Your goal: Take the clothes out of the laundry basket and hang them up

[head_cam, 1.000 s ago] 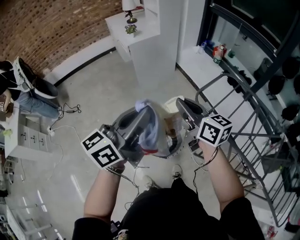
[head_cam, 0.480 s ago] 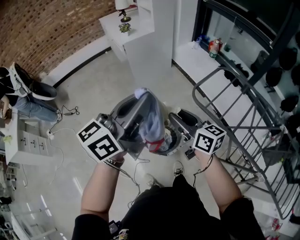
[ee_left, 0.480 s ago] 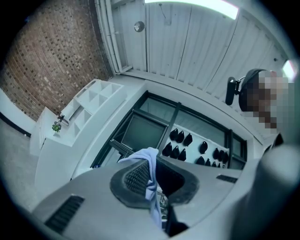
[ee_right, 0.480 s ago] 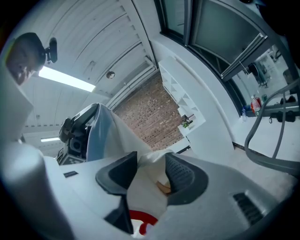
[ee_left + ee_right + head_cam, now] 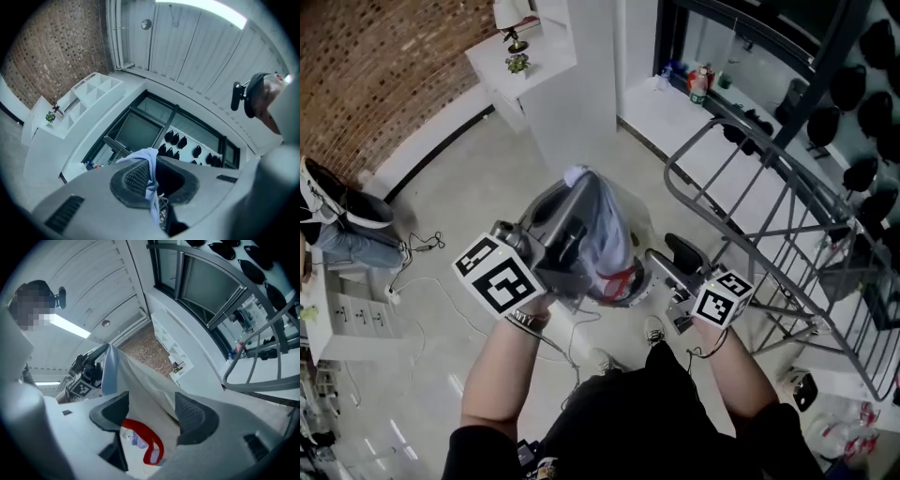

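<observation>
A pale blue and white garment [image 5: 605, 239] with a red print near its lower edge hangs in front of me. My left gripper [image 5: 574, 202] is shut on its top corner, and in the left gripper view the blue cloth [image 5: 151, 185] is pinched between the closed pads. My right gripper [image 5: 667, 259] sits lower, to the right of the garment's bottom edge. Its jaws have just been opening and stand wide. In the right gripper view the cloth with the red print [image 5: 147, 444] lies between the pads [image 5: 194, 417] without being pinched. The laundry basket is hidden.
A grey metal drying rack [image 5: 750, 187] fills the right side, close to my right arm. A white cabinet [image 5: 572, 103] stands ahead. Bottles [image 5: 698, 84] sit on a white ledge. A seated person [image 5: 333, 216] is at the left edge, with cables [image 5: 422, 281] on the floor.
My right gripper has dropped down from beside the garment's top to its lower edge, and its jaws have opened. The left gripper still holds the garment up.
</observation>
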Demonstrator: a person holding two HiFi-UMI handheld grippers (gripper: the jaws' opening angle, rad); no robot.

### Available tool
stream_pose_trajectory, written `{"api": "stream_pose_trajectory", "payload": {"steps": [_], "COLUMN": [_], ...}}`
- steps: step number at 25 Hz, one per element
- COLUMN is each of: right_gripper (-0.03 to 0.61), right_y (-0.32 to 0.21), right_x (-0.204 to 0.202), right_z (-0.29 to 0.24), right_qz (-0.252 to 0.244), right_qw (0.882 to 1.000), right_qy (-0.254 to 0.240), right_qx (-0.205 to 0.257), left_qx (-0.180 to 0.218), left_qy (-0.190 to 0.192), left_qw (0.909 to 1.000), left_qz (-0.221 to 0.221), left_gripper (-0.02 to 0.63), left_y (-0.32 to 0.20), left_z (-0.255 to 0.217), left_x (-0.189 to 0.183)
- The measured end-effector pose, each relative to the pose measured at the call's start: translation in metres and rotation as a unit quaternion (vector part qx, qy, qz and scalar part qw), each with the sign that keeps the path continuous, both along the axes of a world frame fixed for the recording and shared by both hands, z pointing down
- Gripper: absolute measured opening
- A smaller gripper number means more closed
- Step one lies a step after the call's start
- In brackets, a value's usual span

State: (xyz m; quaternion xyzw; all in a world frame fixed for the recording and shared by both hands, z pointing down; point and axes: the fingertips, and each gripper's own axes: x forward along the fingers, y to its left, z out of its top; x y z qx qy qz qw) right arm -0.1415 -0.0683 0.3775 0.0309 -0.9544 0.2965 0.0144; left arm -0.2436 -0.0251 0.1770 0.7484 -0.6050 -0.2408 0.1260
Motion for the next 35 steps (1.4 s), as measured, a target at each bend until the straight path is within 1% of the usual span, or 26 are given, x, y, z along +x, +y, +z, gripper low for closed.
{"api": "stream_pose_trajectory", "payload": {"steps": [5,9,11,14,15,16,18,20,22,26,27,28,29,30,31,35], "right_gripper": [0.322,0.347,0.361,0.402,0.405,0.410,0.416,0.416,0.413,0.408,0.386,0.309,0.177,0.080,0.024,0.014], "right_y": [0.035,0.058,0.062,0.058,0.054,0.049,0.038,0.025,0.012,-0.005,-0.008,-0.010,-0.011,-0.014,-0.016,-0.027], "right_x": [0.018,0.028,0.033,0.042,0.047,0.053,0.066,0.074,0.076,0.061,0.054,0.048,0.043,0.041,0.041,0.057], "right_z": [0.041,0.077,0.096,0.125,0.134,0.141,0.155,0.165,0.168,0.162,0.160,0.156,0.151,0.144,0.136,0.104], "right_qz": [0.014,0.018,0.029,0.055,0.065,0.074,0.089,0.096,0.096,0.062,0.052,0.044,0.039,0.039,0.041,0.054], "right_qw": [0.999,0.994,0.989,0.976,0.972,0.968,0.964,0.963,0.964,0.973,0.974,0.976,0.977,0.980,0.982,0.988], "right_qy": [0.048,0.099,0.131,0.185,0.200,0.212,0.230,0.238,0.237,0.208,0.203,0.197,0.188,0.177,0.165,0.125], "right_qx": [0.007,0.035,0.056,0.099,0.107,0.109,0.100,0.084,0.074,0.079,0.084,0.087,0.088,0.088,0.086,0.070], "left_qx": [0.008,0.009,0.010,0.015,0.017,0.019,0.023,0.030,0.039,0.057,0.060,0.062,0.063,0.062,0.059,0.030], "left_qy": [-0.004,0.000,0.006,0.011,0.011,0.012,0.012,0.012,0.011,0.004,-0.001,-0.007,-0.014,-0.023,-0.034,-0.073], "left_qw": [0.9993,0.9983,0.9975,0.9962,0.9957,0.9954,0.9946,0.9938,0.9928,0.9908,0.9909,0.9912,0.9917,0.9925,0.9933,0.9958], "left_qz": [0.036,0.058,0.070,0.086,0.090,0.094,0.101,0.107,0.113,0.123,0.121,0.117,0.111,0.103,0.093,0.045], "left_gripper": [0.023,0.023,0.024,0.025,0.023,0.024,0.025,0.024,0.024,0.024,0.025,0.023,0.025,0.025,0.025,0.025], "left_y": [-0.006,-0.016,-0.020,-0.021,-0.021,-0.020,-0.019,-0.018,-0.017,-0.017,-0.016,-0.016,-0.015,-0.015,-0.015,-0.017], "left_z": [-0.003,-0.001,-0.001,-0.003,-0.005,-0.006,-0.011,-0.019,-0.031,-0.052,-0.057,-0.062,-0.065,-0.067,-0.068,-0.058], "left_x": [0.013,0.028,0.034,0.040,0.043,0.046,0.051,0.054,0.058,0.077,0.080,0.083,0.086,0.088,0.089,0.084]}}
